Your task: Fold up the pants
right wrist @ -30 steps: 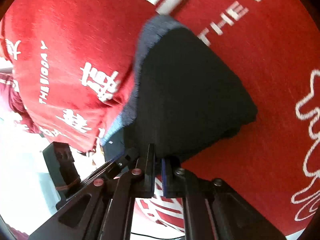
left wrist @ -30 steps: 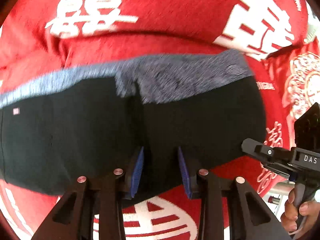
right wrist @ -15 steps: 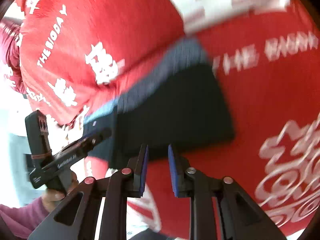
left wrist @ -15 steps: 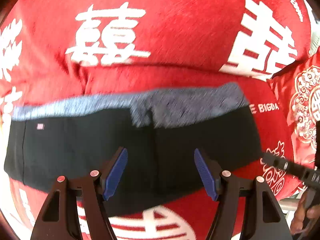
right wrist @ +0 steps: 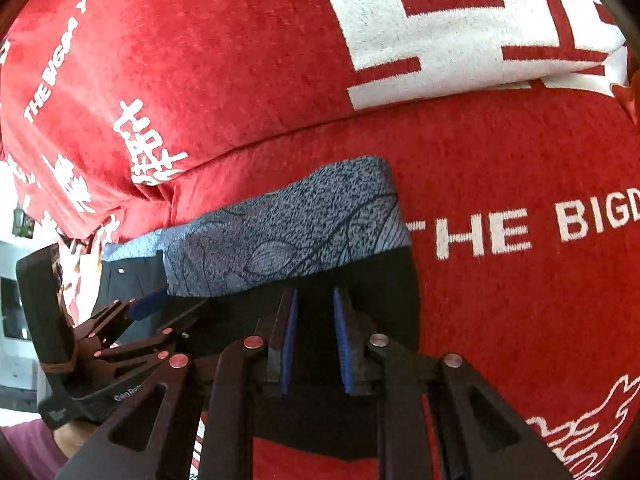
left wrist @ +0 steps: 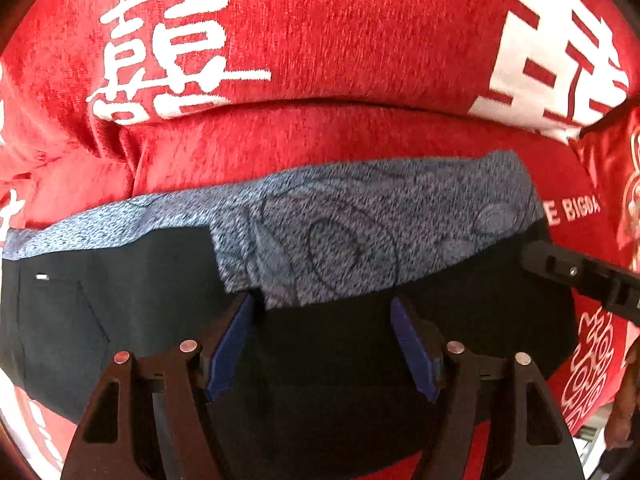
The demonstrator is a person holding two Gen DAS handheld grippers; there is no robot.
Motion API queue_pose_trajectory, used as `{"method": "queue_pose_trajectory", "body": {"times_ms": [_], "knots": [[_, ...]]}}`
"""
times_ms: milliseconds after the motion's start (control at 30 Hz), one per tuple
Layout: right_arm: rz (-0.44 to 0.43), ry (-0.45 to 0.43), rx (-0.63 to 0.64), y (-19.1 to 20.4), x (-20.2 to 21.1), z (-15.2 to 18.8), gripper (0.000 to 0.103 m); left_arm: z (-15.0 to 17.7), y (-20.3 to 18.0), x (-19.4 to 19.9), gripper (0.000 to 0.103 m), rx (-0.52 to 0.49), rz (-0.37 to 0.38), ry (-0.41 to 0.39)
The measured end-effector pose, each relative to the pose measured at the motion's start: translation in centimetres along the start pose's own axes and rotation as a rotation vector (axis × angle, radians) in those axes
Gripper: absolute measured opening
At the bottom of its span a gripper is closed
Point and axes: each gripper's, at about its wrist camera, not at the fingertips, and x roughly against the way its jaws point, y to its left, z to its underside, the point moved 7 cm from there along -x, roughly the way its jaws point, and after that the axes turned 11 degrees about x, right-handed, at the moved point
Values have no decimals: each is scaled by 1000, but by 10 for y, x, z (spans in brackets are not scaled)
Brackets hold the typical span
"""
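Observation:
Folded black pants (left wrist: 120, 312) with a grey-blue patterned waistband (left wrist: 360, 232) lie flat on a red blanket (left wrist: 320, 40). My left gripper (left wrist: 320, 308) hovers over the middle of the pants. Its jaws are wide and still opening, with only cloth lying below the gap. My right gripper (right wrist: 316, 296) is over the right end of the pants (right wrist: 400, 300), just below the waistband (right wrist: 288, 232). Its blue pads (right wrist: 290, 332) stand a narrow gap apart and are closing, and no fold shows pinched between them. Each gripper also appears in the other's view: right gripper (left wrist: 580, 276), left gripper (right wrist: 160, 312).
The red blanket (right wrist: 500, 320) bears white characters and lettering, and rises into a cushion-like bulge (right wrist: 240, 60) behind the pants. A person's hand (left wrist: 624, 400) is at the right edge. A hand and purple sleeve (right wrist: 24, 452) hold the left gripper. A bright room shows past the blanket's left edge.
Both grippers were shut on the pants' near edge and have let go. The left opened wide and the right a little. The pants now lie flat, and the right view has rolled.

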Motion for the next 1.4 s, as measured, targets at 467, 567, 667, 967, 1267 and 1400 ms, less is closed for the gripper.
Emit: {"method": "queue_pose_trajectory", "body": {"times_ms": [467,567,667,967,1267,1400], "knots": [[-6,118,71,20,6,15,30,41,51,46,72,185,-50,49],[6,130,83,26,8,17,33,49,63,49,75,220,-50,52],[16,133,85,34,11,19,40,50,73,54,93,245,-56,42],[56,158,117,75,10,35,71,56,104,60,93,274,-37,80],[108,217,194,119,-2,56,80,79,142,61,103,297,-61,138],[111,238,203,134,-7,64,80,90,162,59,103,333,-57,163]]}}
